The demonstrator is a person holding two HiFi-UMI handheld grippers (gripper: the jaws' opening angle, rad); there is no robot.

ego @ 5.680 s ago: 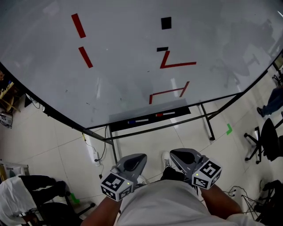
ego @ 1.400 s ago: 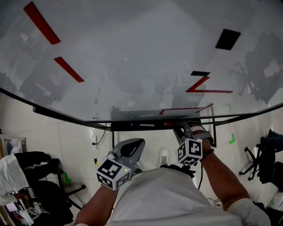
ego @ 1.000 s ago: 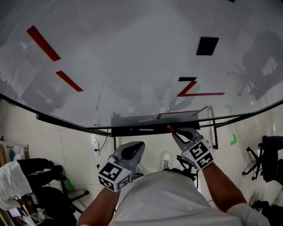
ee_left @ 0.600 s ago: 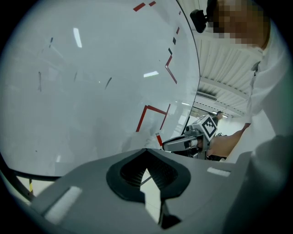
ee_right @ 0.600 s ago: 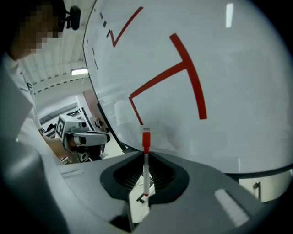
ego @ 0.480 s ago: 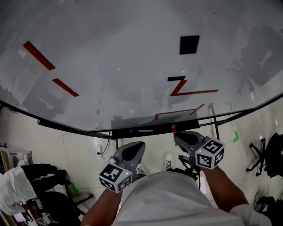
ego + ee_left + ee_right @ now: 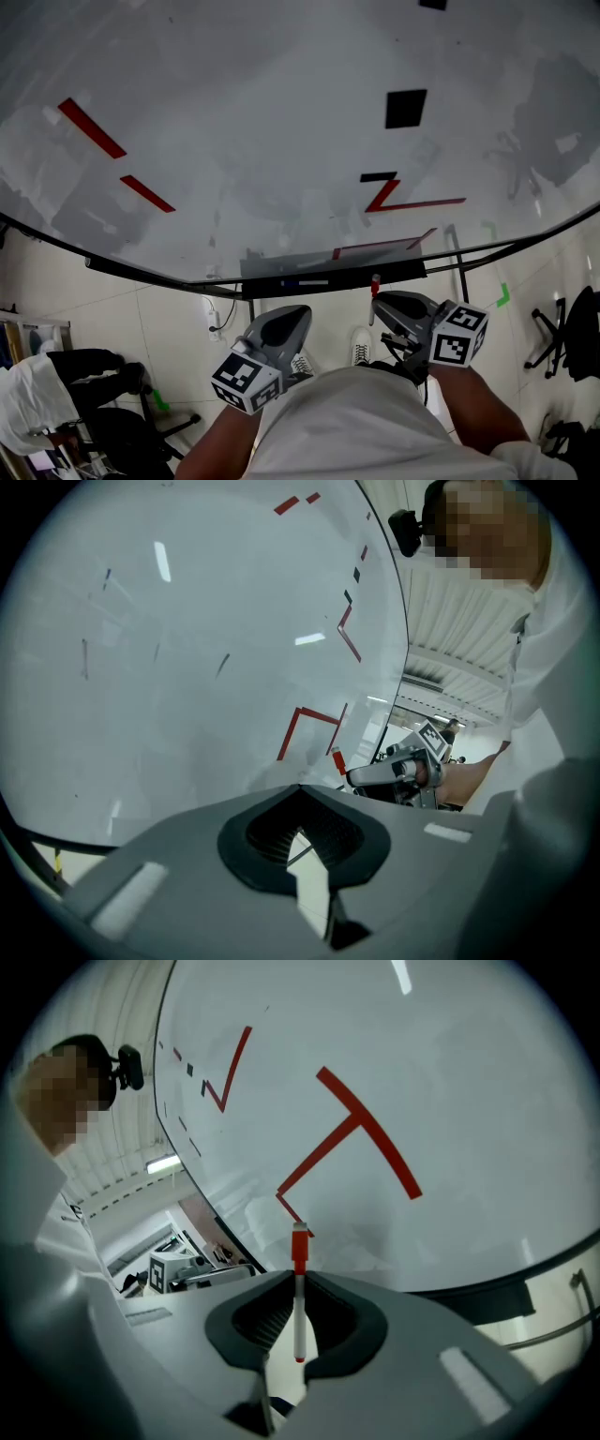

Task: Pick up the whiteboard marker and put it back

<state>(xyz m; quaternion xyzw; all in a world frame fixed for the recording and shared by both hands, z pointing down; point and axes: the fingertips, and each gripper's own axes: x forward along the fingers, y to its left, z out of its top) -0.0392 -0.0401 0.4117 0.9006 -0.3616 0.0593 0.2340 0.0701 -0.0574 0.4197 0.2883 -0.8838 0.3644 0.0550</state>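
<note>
Red-capped whiteboard marker (image 7: pixel 299 1309) (image 7: pixel 375 282) pinched upright in right gripper (image 7: pixel 298 1281) (image 7: pixel 378 300), jaws narrowed onto the white barrel, cap poking out past the tips toward whiteboard (image 7: pixel 281 141). In head view, cap right at front edge of dark tray (image 7: pixel 272 282) under the board; touching or not, cannot tell. Left gripper (image 7: pixel 300 789) (image 7: pixel 298 313) jaws pressed together, nothing between them, held beside the right one, near the torso. Red line marks and black squares on the board.
</note>
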